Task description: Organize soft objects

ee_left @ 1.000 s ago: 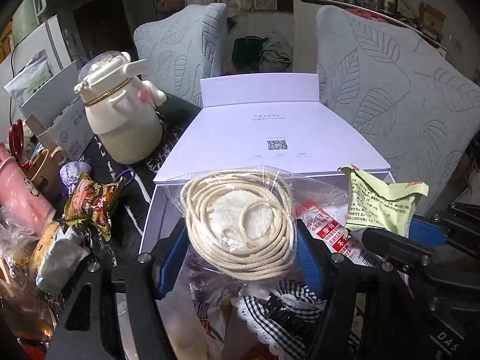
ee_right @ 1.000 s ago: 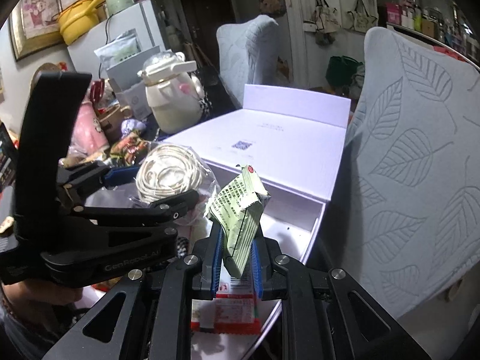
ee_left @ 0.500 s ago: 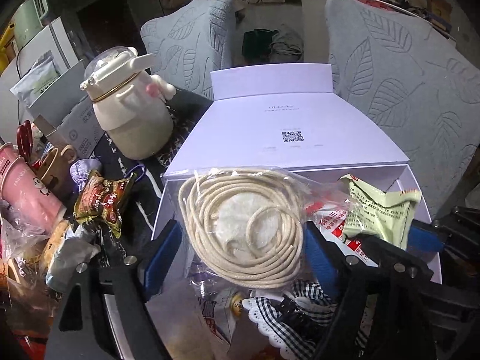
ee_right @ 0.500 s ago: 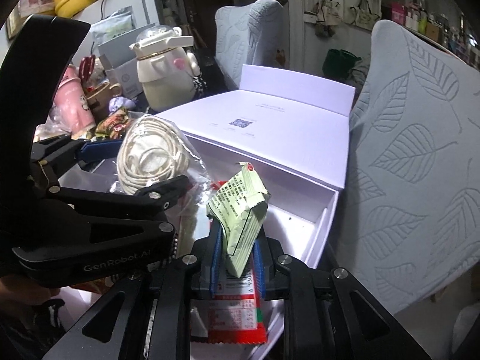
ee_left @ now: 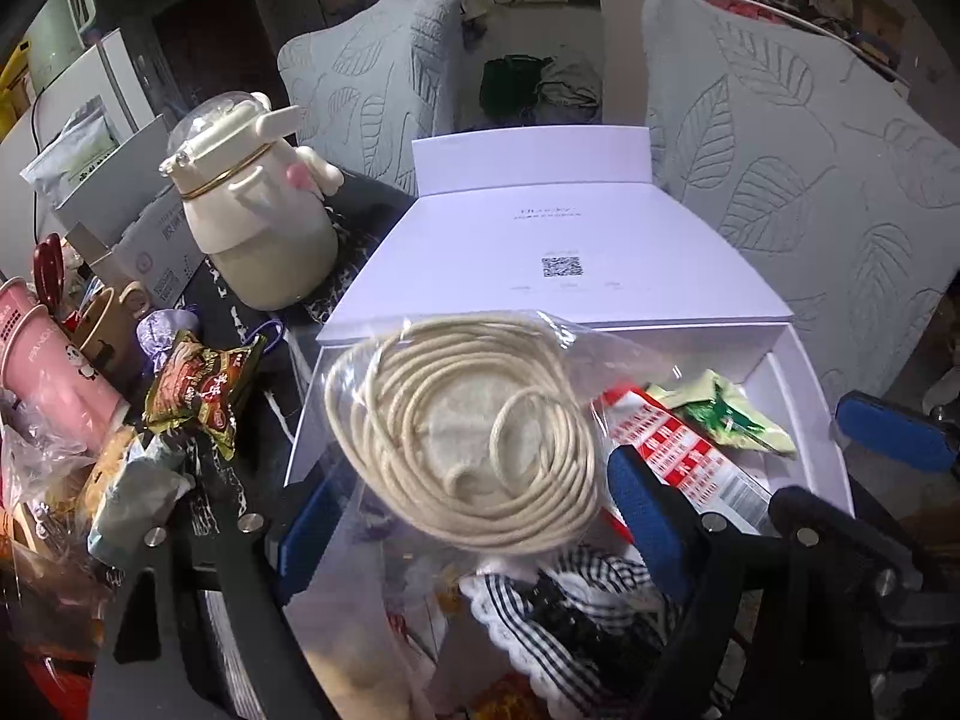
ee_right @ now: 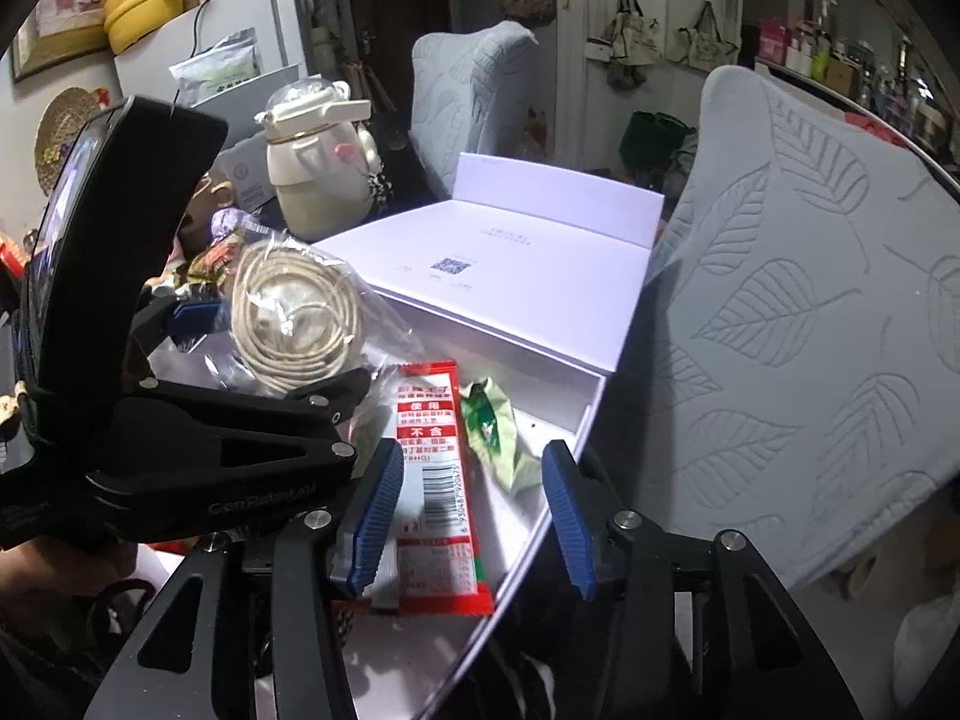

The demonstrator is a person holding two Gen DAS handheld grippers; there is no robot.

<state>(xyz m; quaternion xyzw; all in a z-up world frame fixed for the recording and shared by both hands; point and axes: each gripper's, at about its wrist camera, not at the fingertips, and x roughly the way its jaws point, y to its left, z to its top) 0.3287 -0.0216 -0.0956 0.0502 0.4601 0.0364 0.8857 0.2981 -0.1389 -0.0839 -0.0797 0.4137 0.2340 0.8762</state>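
Left gripper (ee_left: 474, 492): jaws spread wide, the bagged coil of cream cord (ee_left: 468, 432) lying between the blue pads; whether the pads touch the bag I cannot tell. Cream kettle-shaped jug (ee_left: 264, 222) at ten o'clock of the coil. White box (ee_left: 804, 372) holds the red-and-white sachet (ee_right: 435, 480) (barcode side up) and, at its two o'clock, the green packet (ee_right: 495, 432). Right gripper (ee_right: 474, 516): jaws opening, pinching nothing, the sachet flat between them.

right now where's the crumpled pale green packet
In the right wrist view, the crumpled pale green packet lies inside the white box, just right of the red-and-white sachet.
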